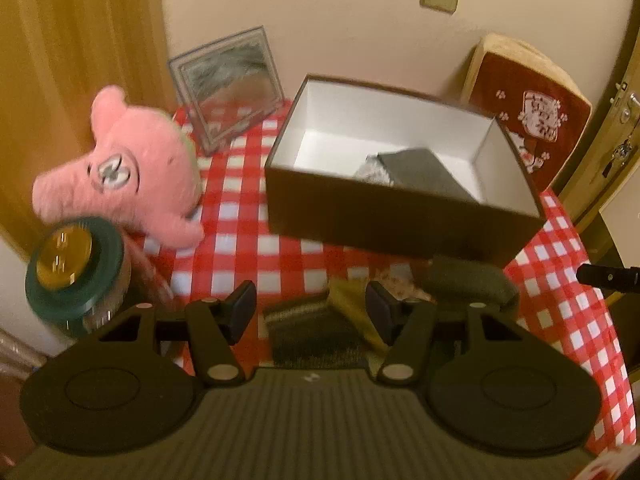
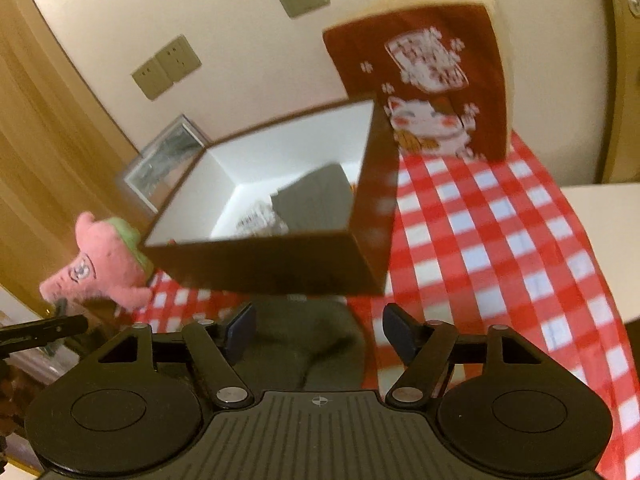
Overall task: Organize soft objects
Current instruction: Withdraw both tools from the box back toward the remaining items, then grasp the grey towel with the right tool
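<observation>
While both pairs of fingers stand apart over the checked table, this is how things lie.

Left gripper: fingers spread well apart, pads pressing on nothing; a folded dark ribbed cloth with a yellow edge lies on the table between and just below them.

Right gripper: fingers spread well apart, holding nothing; a dark soft bundle lies on the table between them, too blurred to name more closely.

Box: open, dark outside and white inside, just beyond both pairs of fingers; a dark grey folded cloth and a paler patterned piece lie in it.

Pink plush toy: beyond and left of the left fingers, on the table, well apart from them.

Jar: green lid with a gold centre, left of the left fingers, below the plush toy.

Red cushion: cat picture on its face, upright against the wall beyond and right of the right fingers, behind the box.

Glass frame: leaning on the wall, beyond the left fingers.

Table: red-and-white checked cover.
</observation>
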`<state>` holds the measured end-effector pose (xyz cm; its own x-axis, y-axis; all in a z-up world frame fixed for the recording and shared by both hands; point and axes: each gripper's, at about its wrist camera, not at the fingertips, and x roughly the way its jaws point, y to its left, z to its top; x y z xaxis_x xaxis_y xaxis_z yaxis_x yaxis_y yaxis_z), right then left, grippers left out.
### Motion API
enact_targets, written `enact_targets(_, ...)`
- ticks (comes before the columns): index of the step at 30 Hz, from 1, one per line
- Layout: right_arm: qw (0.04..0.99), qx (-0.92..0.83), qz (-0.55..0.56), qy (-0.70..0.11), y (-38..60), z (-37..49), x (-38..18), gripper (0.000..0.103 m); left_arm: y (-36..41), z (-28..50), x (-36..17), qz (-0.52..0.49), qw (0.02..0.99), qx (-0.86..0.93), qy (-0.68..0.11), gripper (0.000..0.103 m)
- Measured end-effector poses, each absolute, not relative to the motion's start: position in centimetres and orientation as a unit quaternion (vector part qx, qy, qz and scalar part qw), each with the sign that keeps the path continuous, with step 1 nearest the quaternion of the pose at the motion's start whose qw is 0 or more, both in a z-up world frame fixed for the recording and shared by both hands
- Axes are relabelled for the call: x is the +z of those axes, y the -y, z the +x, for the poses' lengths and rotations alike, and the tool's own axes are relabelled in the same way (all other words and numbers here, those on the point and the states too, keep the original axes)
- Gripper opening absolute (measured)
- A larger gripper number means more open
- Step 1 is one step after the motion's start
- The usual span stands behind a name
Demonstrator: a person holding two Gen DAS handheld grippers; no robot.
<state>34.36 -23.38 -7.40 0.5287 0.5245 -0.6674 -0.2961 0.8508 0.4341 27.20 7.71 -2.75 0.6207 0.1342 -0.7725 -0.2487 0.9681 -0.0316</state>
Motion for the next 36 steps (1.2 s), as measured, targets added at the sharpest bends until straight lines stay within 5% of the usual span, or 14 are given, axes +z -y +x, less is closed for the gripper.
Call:
enact_targets(32,0.848,0.232,0.101,-0.466,21.0,34.8,-14.6,0.071,-6.4,27.3,-10.6,-0.085,0.86,0.091,-0.495,0.059)
enact_targets(36,0.853,0.235,0.085,-0.458,20.1,35.8,-15.3,0.065,-6.6,27.8,-10.9,-0.085,0.859,0.09,-0.497,0.059)
